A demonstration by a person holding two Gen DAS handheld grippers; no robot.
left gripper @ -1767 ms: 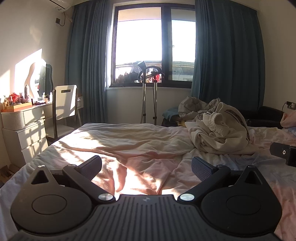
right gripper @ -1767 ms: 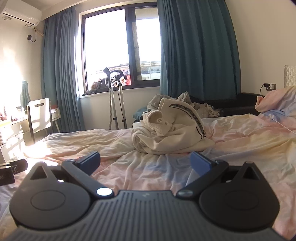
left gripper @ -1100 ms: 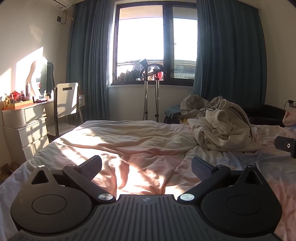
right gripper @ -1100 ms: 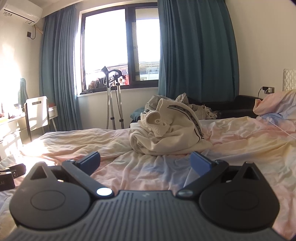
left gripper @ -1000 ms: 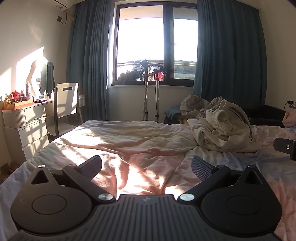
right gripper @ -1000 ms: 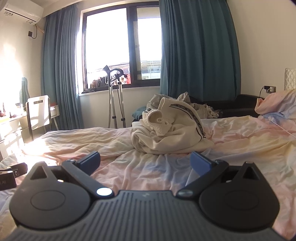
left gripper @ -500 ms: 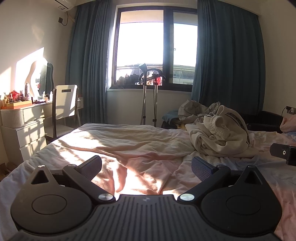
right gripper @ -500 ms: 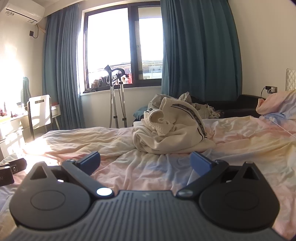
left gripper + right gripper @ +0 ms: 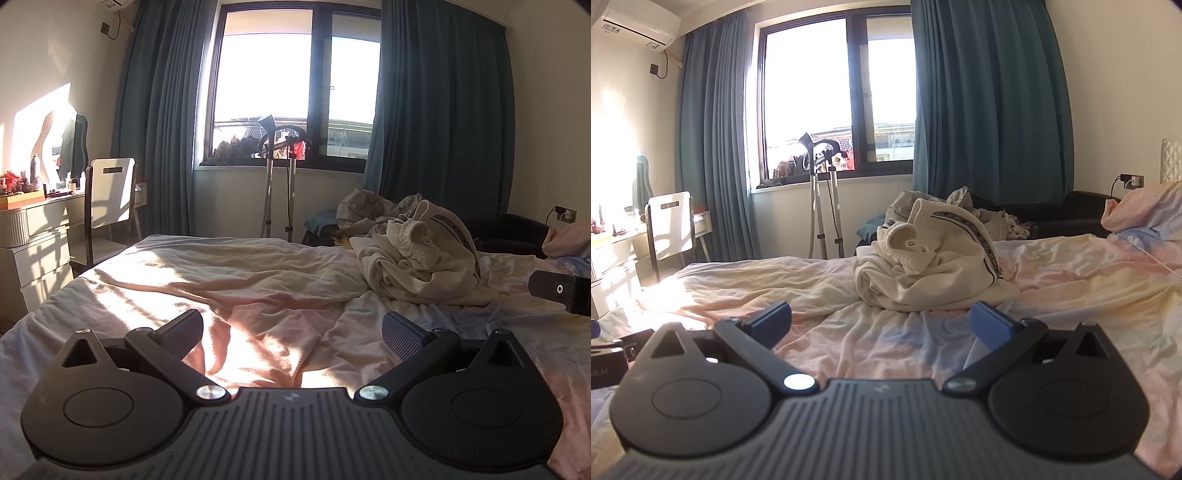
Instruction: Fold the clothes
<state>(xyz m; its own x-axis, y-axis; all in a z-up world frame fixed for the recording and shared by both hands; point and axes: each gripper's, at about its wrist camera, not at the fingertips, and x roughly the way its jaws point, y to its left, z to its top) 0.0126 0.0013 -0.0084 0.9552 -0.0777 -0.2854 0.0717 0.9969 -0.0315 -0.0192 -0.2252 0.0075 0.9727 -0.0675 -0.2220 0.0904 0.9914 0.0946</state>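
Grippers first: my left gripper (image 9: pixel 291 332) is spread wide, its two black fingers apart over the rumpled sheet with nothing between them. My right gripper (image 9: pixel 881 321) is likewise spread wide, blue pads (image 9: pixel 988 321) apart, holding nothing.

Both hover low above the bed (image 9: pixel 258 288), which is covered in a wrinkled pale pink and cream sheet. Strong sunlight falls across the sheet at about ten o'clock from my left gripper.

From the left wrist view, the clothes to fold, a crumpled cream garment (image 9: pixel 417 266) with a dark patterned stripe, lie in a heap on the bed at about one o'clock, well apart from the fingers. From the right wrist view the same cream garment (image 9: pixel 934 266) sits almost at twelve o'clock, nearer but not touching. My right gripper's black body shows at three o'clock in the left view.

Behind the heap, at the far edge of the bed, a second pile of greyish laundry (image 9: pixel 369 210) rests beside a dark armchair (image 9: pixel 1067 214). I cannot tell whether that pile sits in any basket or container.

At twelve o'clock stands a garment steamer (image 9: pixel 277 177) before a bright window (image 9: pixel 295 92) framed by blue curtains (image 9: pixel 443 110). At nine o'clock are a white chair (image 9: pixel 110 195) and a white dresser (image 9: pixel 29 240); a shallow orange tray (image 9: pixel 22 199) on top holds small items too blurred to name.
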